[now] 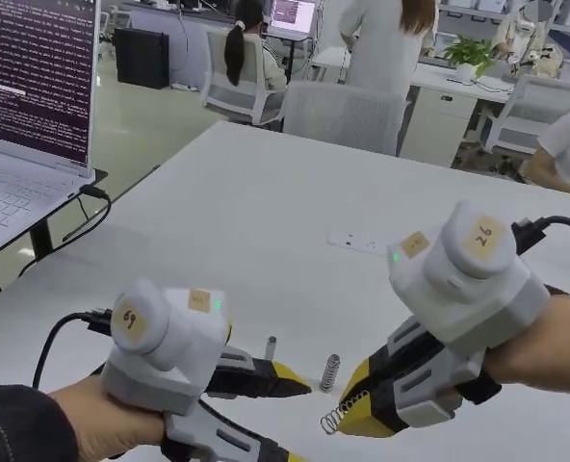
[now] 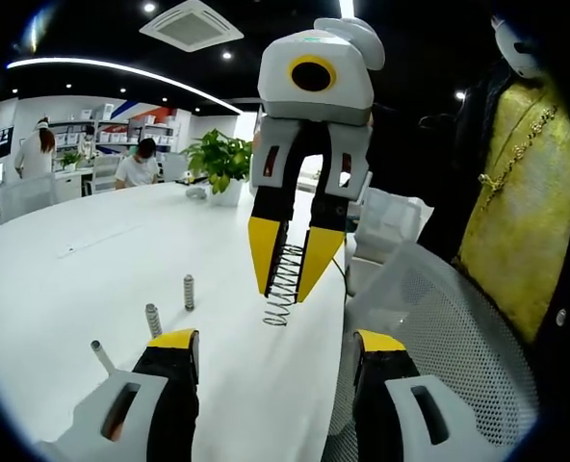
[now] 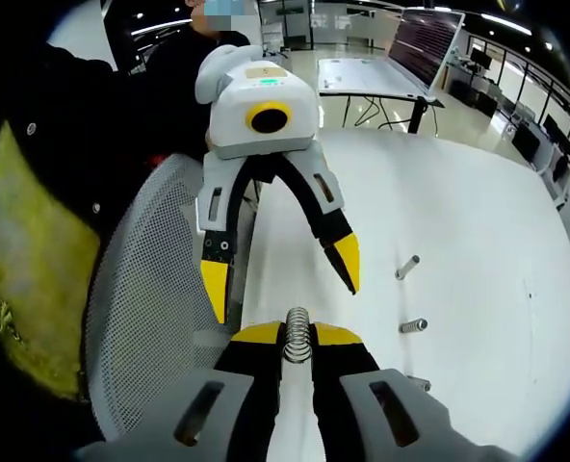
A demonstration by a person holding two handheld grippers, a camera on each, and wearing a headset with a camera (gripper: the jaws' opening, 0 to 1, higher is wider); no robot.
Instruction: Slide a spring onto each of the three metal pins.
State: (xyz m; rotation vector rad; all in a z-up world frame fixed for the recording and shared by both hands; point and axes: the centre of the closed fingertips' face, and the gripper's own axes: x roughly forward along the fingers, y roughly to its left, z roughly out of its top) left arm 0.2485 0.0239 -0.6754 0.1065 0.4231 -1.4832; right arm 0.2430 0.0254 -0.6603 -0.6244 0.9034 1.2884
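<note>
Spring (image 2: 283,289), light, springy wire likely to buckle or flick away if squeezed hard, is gripped across its coils by the right tool (image 1: 357,409) at five o'clock of the bare pin (image 1: 271,347) on the counter (image 1: 266,192), while the left tool (image 2: 275,339) hangs released and empty.

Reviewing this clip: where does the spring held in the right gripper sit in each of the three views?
Head view: the spring is at bottom centre, held by the right gripper.
Left gripper view: spring at centre, pinched between yellow tips.
Right gripper view: spring at bottom centre, end-on.
Shared landmark: the bare pin, low left in the left gripper view, right of centre in the right gripper view.
</note>
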